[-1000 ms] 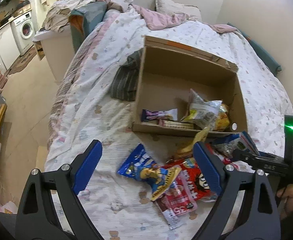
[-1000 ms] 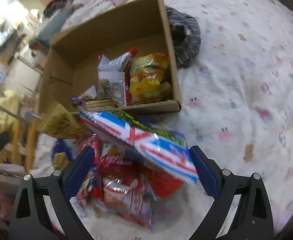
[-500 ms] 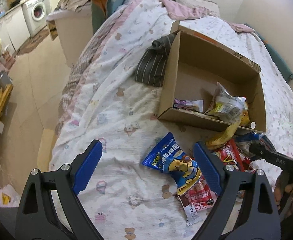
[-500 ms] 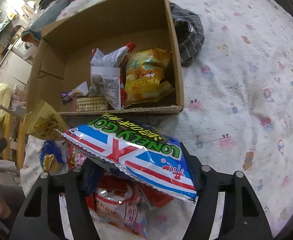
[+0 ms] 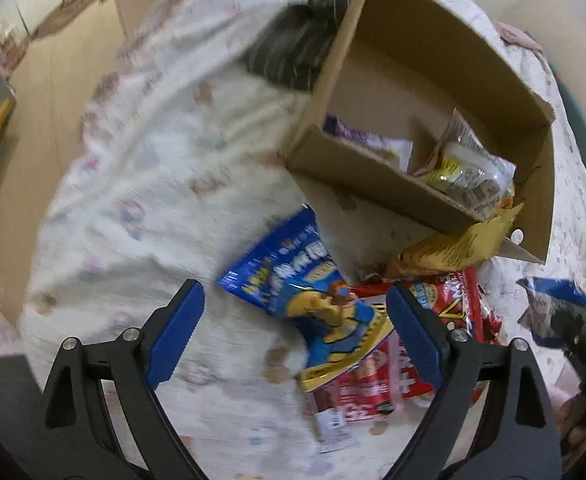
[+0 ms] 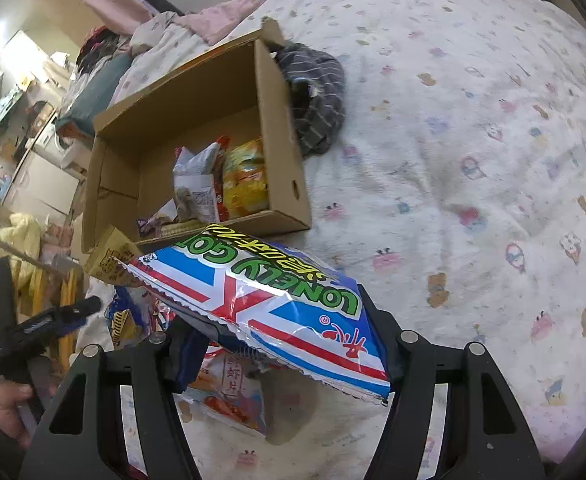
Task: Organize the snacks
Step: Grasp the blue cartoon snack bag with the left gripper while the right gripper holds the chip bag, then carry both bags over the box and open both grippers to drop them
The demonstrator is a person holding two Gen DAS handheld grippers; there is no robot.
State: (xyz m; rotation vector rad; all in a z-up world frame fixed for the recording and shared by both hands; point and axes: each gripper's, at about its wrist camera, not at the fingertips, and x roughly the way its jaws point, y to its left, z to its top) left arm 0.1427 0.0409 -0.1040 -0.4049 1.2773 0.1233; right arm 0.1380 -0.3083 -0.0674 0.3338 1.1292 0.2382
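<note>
Snack bag, blue-white-red crinkly foil (image 6: pixel 265 300), sits clamped in the right gripper's (image 6: pixel 285 344) jaws at lower centre; its slippery film could slide free short of the brown cardboard box (image 6: pixel 197 132). Left gripper's (image 5: pixel 293 336) jaws stand apart.

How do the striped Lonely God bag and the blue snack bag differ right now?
The Lonely God bag is clamped in the right tongs, lifted off the bed; the blue snack bag lies flat on the bedspread, between the open left tongs, untouched. Both remain outside the cardboard box.
</note>
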